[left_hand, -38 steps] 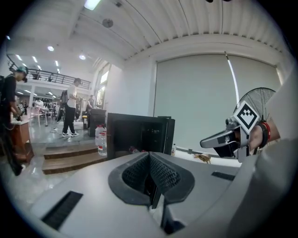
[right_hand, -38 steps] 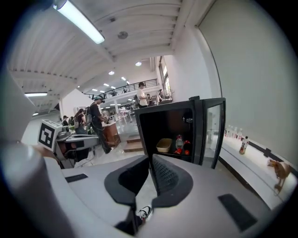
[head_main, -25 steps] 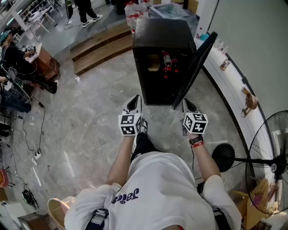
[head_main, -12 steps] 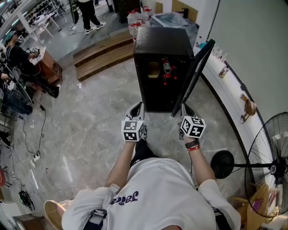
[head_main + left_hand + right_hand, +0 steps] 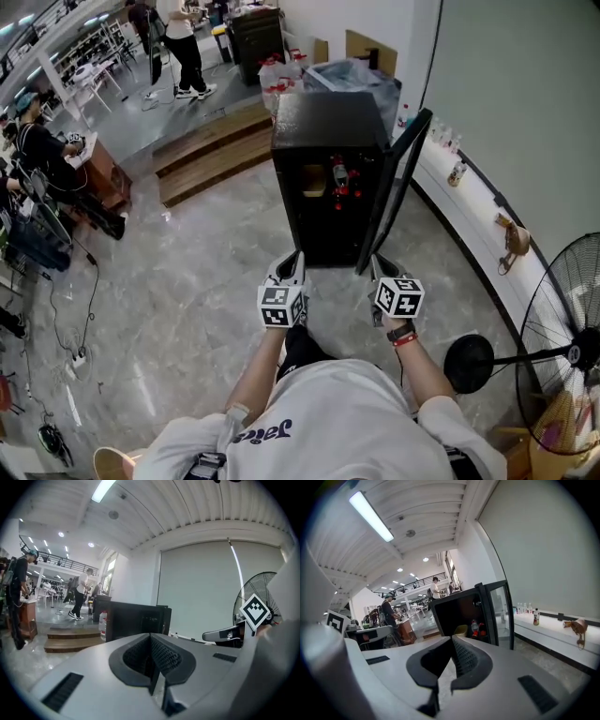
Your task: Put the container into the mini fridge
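The black mini fridge (image 5: pixel 323 141) stands on the marble floor with its door (image 5: pixel 394 192) swung open to the right. Inside, a yellowish container (image 5: pixel 314 181) sits on a shelf beside red-capped bottles (image 5: pixel 343 178). My left gripper (image 5: pixel 291 258) and right gripper (image 5: pixel 378 263) are held side by side just before the fridge's base, both shut and empty. In the right gripper view the container (image 5: pixel 461 630) and bottles (image 5: pixel 476 627) show past my shut right gripper (image 5: pixel 450 660). In the left gripper view my left gripper (image 5: pixel 151 656) is shut, with the fridge (image 5: pixel 136 619) beyond.
A standing fan (image 5: pixel 567 352) and its round base (image 5: pixel 466 361) are at my right. A white ledge (image 5: pixel 469 202) with small bottles runs along the right wall. Wooden steps (image 5: pixel 211 150) lie left of the fridge. People stand at desks (image 5: pixel 89 173) on the far left.
The fridge and both grippers have slid lower in the head view, and more of the room behind shows. The grippers stay side by side before the fridge's base.
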The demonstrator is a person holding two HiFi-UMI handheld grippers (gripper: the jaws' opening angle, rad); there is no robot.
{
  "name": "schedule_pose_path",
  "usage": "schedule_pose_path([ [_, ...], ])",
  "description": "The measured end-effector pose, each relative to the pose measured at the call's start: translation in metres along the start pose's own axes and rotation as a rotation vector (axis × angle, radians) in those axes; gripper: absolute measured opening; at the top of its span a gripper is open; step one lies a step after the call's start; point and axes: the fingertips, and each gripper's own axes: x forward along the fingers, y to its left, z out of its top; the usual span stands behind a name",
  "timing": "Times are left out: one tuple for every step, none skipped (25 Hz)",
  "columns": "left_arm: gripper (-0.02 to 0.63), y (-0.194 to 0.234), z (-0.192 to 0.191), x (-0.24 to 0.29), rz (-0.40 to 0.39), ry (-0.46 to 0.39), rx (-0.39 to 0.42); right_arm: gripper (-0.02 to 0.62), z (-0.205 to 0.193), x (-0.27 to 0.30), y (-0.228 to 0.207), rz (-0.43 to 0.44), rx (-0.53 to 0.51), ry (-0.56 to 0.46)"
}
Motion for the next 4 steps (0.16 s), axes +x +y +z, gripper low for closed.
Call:
schedule_pose_path([
  [0.020, -0.008, -0.010, -0.003, -0.015, 0.022, -0.010, 0.014, -0.010, -0.006, -0.002, 0.008, 0.013, 0.024],
  [0.020, -0.016, -0.022, -0.007, -0.033, 0.048, -0.019, 0.014, -0.022, -0.013, -0.005, 0.013, 0.025, 0.050],
  [0.020, -0.025, -0.035, -0.010, -0.051, 0.078, -0.028, 0.014, -0.034, -0.021, -0.008, 0.018, 0.034, 0.079],
  [0.020, -0.034, -0.049, -0.014, -0.069, 0.109, -0.037, 0.014, -0.046, -0.029, -0.010, 0.023, 0.044, 0.108],
])
